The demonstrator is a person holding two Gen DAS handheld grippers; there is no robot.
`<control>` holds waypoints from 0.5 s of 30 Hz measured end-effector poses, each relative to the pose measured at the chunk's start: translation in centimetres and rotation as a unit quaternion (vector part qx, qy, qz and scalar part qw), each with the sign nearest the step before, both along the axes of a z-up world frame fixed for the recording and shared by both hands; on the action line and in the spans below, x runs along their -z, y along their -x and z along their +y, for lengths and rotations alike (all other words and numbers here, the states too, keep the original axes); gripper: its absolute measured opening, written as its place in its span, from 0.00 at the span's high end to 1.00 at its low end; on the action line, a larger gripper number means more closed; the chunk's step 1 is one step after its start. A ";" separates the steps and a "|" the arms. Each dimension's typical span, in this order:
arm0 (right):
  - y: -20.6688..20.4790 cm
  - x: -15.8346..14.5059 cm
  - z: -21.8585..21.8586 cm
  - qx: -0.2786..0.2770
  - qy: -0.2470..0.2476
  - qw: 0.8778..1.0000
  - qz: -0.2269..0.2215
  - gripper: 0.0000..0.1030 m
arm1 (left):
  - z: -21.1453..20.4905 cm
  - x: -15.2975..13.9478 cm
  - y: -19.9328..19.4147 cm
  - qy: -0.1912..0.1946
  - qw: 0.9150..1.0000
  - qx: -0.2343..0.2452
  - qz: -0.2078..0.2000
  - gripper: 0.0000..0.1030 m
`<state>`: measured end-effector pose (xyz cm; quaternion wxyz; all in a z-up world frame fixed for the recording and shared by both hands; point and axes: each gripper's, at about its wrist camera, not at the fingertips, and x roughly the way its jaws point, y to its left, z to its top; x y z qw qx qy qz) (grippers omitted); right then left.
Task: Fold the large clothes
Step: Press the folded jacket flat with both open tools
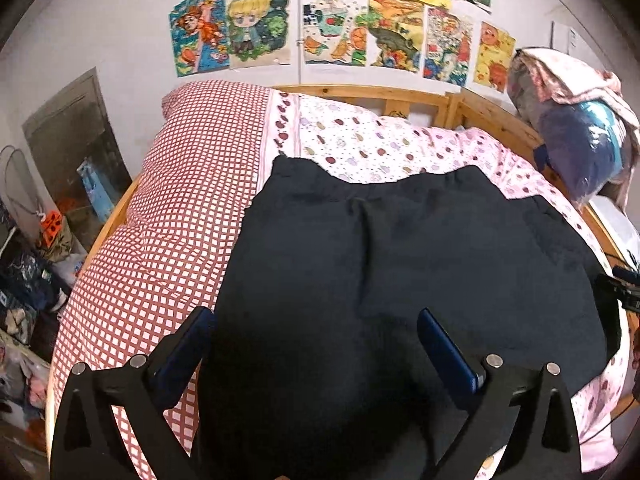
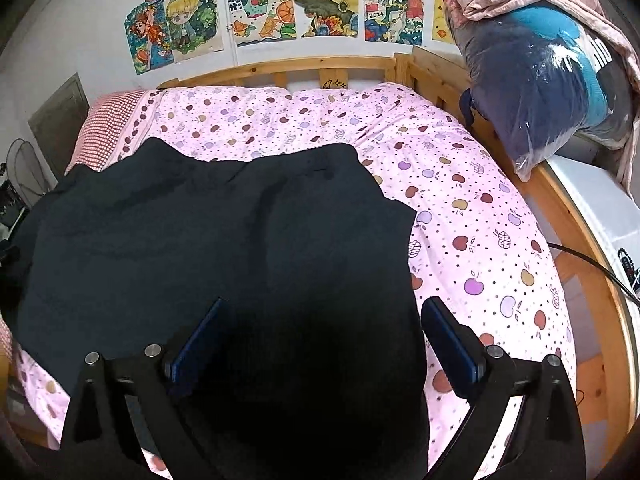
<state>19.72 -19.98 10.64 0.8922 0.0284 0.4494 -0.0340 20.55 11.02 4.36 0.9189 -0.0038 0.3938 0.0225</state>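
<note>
A large dark navy garment [image 1: 400,264] lies spread flat on the bed, its far edge wavy and a seam running down its middle. The right wrist view shows the same garment [image 2: 208,240] filling the left and centre. My left gripper [image 1: 316,316] hovers open over the garment's near left part, its left finger above the checked cover. Over the garment's near right edge, my right gripper [image 2: 320,308] is open too, its right finger above the pink sheet. Nothing sits between either pair of fingers.
The bed has a pink apple-print sheet [image 2: 480,240], a red checked quilt [image 1: 168,216] on the left and a wooden frame [image 2: 320,68]. A plastic-wrapped bundle of clothes [image 2: 552,88] sits at the right rail. Clutter [image 1: 28,288] fills the floor on the left.
</note>
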 end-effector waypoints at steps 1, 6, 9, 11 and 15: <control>0.1 -0.3 0.2 -0.002 -0.001 1.000 0.002 0.08 | -0.2 -0.3 0.2 -0.004 1.000 0.004 0.001 0.01; 1.2 -2.0 0.9 -0.018 -0.008 1.000 0.013 0.08 | -2.0 -2.2 1.5 -0.031 0.999 0.033 0.002 0.01; 2.2 -3.0 1.5 -0.030 0.000 0.999 0.012 0.08 | -3.2 -3.2 2.3 -0.028 0.998 0.049 0.004 0.01; 3.0 -3.7 1.9 -0.034 0.003 0.999 0.009 0.08 | -4.0 -3.9 3.0 -0.031 0.998 0.057 0.002 0.01; 4.7 -5.1 2.5 -0.035 -0.009 0.999 -0.003 0.08 | -5.2 -4.5 4.3 -0.035 0.997 0.064 0.002 0.01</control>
